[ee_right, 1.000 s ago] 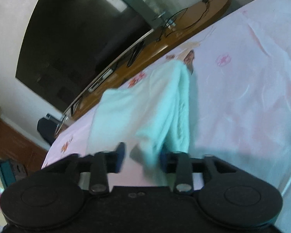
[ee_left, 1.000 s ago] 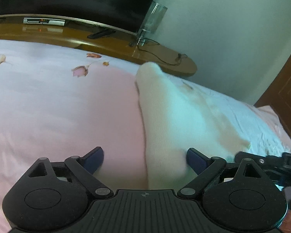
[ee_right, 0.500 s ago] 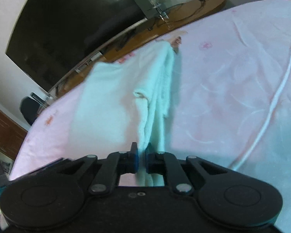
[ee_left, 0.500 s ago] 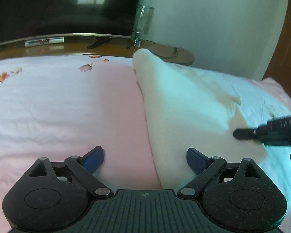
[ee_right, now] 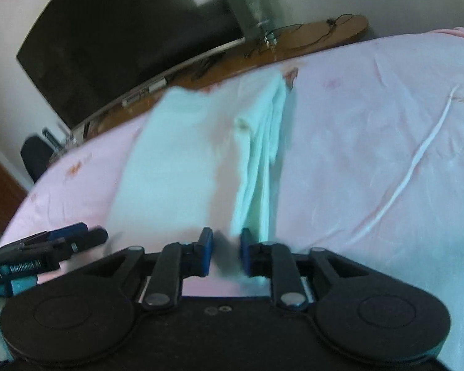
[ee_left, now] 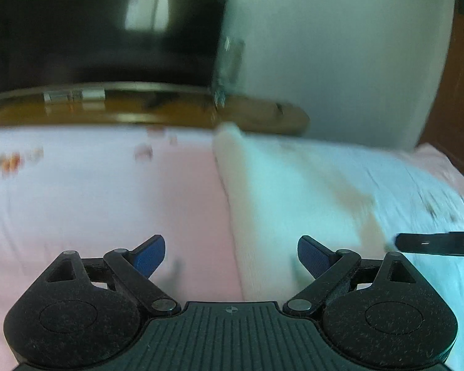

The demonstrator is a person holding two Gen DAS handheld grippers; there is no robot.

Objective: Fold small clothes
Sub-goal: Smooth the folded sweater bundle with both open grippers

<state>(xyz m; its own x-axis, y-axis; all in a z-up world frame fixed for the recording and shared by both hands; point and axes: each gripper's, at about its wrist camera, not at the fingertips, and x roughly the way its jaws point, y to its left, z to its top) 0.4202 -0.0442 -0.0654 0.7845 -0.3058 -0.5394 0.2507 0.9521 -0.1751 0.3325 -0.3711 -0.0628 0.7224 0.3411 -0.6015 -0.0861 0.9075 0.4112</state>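
Note:
A small pale white garment (ee_left: 294, 201) lies lengthwise on the pink bed sheet (ee_left: 92, 201). My left gripper (ee_left: 232, 253) hovers open and wide over its near left edge, with nothing pressed between the blue pads. In the right wrist view the garment (ee_right: 176, 160) shows a folded, bunched strip along its right side. My right gripper (ee_right: 225, 252) is just before its near edge; the jaws are opening, a narrow gap shows between them, and the cloth ends beside the right pad. Each gripper shows in the other's view: the right gripper (ee_left: 436, 242), the left gripper (ee_right: 62, 241).
A wooden console (ee_left: 170, 114) with a dark television (ee_left: 92, 31) and a clear glass stand (ee_right: 250, 3) runs along the bed's far side. A brown door (ee_left: 457, 92) stands at the right. A white cord (ee_right: 417, 167) lies across the sheet (ee_right: 371, 108) right of the garment.
The right jaws went from half open around the garment's near edge to nearly shut on it, then parted a little. Both grippers drew back and rose slightly; the garment looks farther off.

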